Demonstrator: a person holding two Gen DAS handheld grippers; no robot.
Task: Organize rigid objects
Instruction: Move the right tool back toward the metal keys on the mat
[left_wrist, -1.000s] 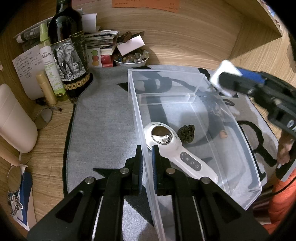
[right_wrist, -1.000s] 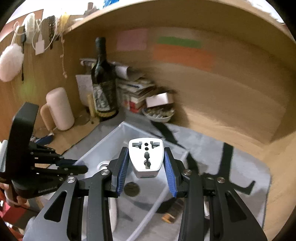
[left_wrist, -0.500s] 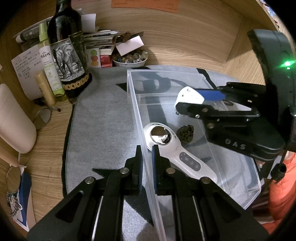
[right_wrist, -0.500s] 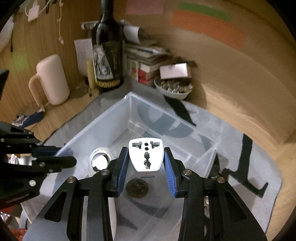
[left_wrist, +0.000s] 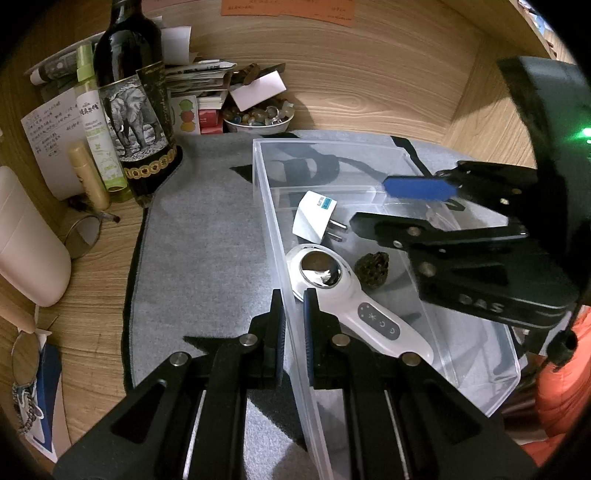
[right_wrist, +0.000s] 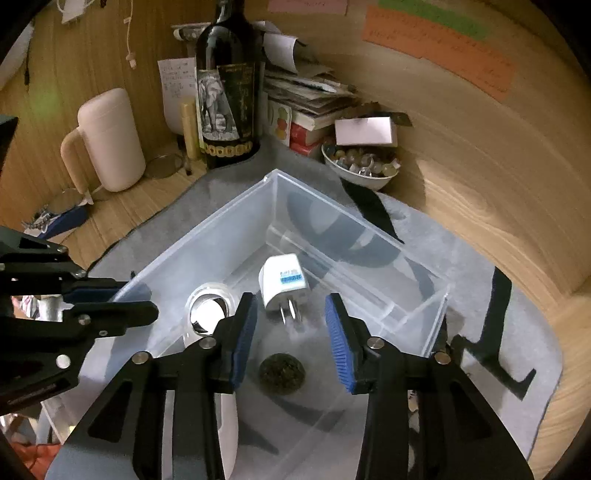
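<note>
A clear plastic bin (left_wrist: 275, 236) (right_wrist: 221, 240) stands on a grey mat. In it lie a white plug adapter (left_wrist: 313, 218) (right_wrist: 282, 282), a white handheld device with a round metal head (left_wrist: 332, 284) (right_wrist: 207, 312) and a dark pine cone (left_wrist: 372, 268) (right_wrist: 281, 373). My left gripper (left_wrist: 293, 306) is shut on the bin's left wall. My right gripper (right_wrist: 290, 339) is open and empty above the bin, over the adapter; it also shows in the left wrist view (left_wrist: 391, 206).
A wine bottle with an elephant label (left_wrist: 133, 99) (right_wrist: 227, 92), a green spray bottle (left_wrist: 96, 122), a bowl of beads (left_wrist: 258, 118) (right_wrist: 360, 166), stacked papers and a pink jug (right_wrist: 107, 140) crowd the back left. Glasses (left_wrist: 83, 236) lie on the wooden desk.
My right gripper moved over the bin, opened and let go of the white adapter, which now lies in the bin. The left gripper has held still on the bin wall.
</note>
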